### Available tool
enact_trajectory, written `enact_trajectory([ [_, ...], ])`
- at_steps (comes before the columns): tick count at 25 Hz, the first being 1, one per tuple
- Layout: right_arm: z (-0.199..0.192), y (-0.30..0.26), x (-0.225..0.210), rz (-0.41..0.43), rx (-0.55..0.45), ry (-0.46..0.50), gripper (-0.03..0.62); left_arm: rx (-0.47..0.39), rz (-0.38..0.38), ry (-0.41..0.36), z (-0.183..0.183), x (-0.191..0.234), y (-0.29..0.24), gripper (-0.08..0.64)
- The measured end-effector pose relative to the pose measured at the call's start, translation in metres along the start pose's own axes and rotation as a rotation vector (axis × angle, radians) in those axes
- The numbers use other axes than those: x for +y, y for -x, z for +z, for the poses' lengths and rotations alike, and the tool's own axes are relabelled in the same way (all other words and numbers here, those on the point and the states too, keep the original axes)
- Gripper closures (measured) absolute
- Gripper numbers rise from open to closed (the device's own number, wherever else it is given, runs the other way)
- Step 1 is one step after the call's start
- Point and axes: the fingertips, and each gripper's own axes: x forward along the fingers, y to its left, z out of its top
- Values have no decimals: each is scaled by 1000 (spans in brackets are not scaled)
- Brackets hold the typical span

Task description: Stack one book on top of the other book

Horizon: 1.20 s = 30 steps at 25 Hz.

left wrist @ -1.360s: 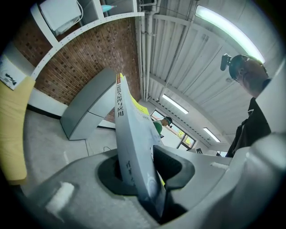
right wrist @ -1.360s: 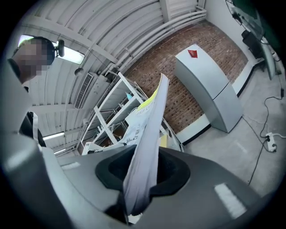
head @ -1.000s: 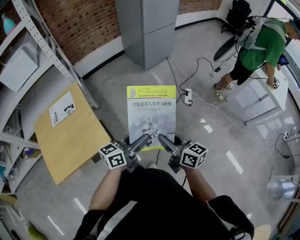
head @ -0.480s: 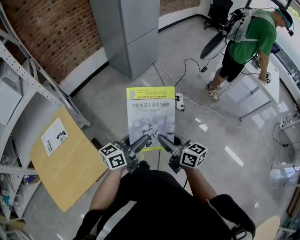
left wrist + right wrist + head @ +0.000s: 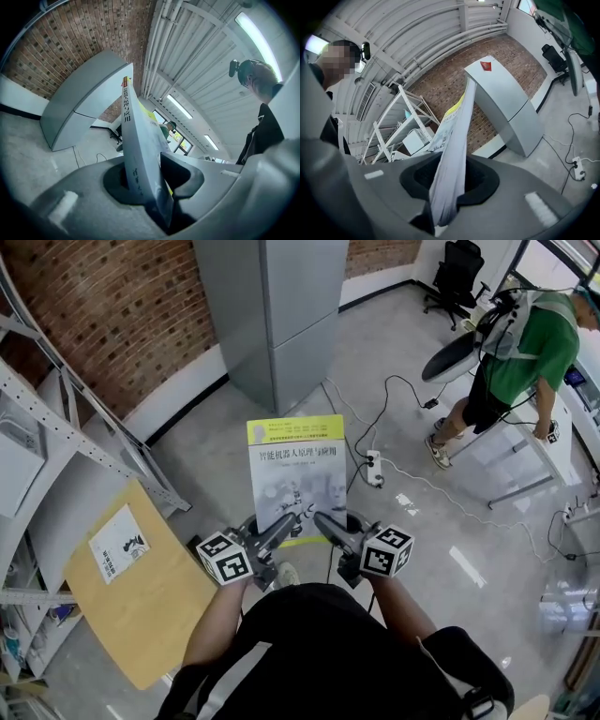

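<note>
A book with a yellow-and-grey cover (image 5: pixel 296 472) is held flat out in front of me, above the floor. My left gripper (image 5: pixel 281 525) is shut on its near left corner and my right gripper (image 5: pixel 326 523) is shut on its near right corner. In the left gripper view the book's spine (image 5: pixel 136 154) stands clamped between the jaws; in the right gripper view its page edge (image 5: pixel 452 173) is pinched the same way. A second book with a white cover (image 5: pixel 119 544) lies on the wooden table (image 5: pixel 155 615) at the lower left.
A metal shelving rack (image 5: pixel 56 427) stands at the left by a brick wall. A grey cabinet (image 5: pixel 272 315) rises ahead. Cables and a power strip (image 5: pixel 375 465) lie on the floor. A person in a green shirt (image 5: pixel 525 343) stands at a white desk at the upper right.
I have moved across the room carrying the book in both grippers. The wooden table with the white book has slid lower and further left in the head view. Both grips are unchanged.
</note>
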Motion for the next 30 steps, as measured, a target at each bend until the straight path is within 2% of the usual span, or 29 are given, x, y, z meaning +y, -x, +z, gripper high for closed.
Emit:
enact_trajectory([
  [6, 13, -47, -2, 33, 66, 2, 492, -47, 46, 33, 28, 36, 12, 442],
  [12, 23, -94, -11, 114, 135, -8, 495, -137, 116, 47, 49, 73, 24, 442],
  [19, 48, -150, -37, 254, 217, -15, 497, -199, 260, -3, 88, 112, 17, 437],
  [24, 81, -196, -58, 370, 275, 20, 495, -294, 354, -7, 126, 144, 4, 440],
  [30, 103, -242, -84, 502, 342, 40, 495, -385, 466, -44, 155, 179, -6, 439],
])
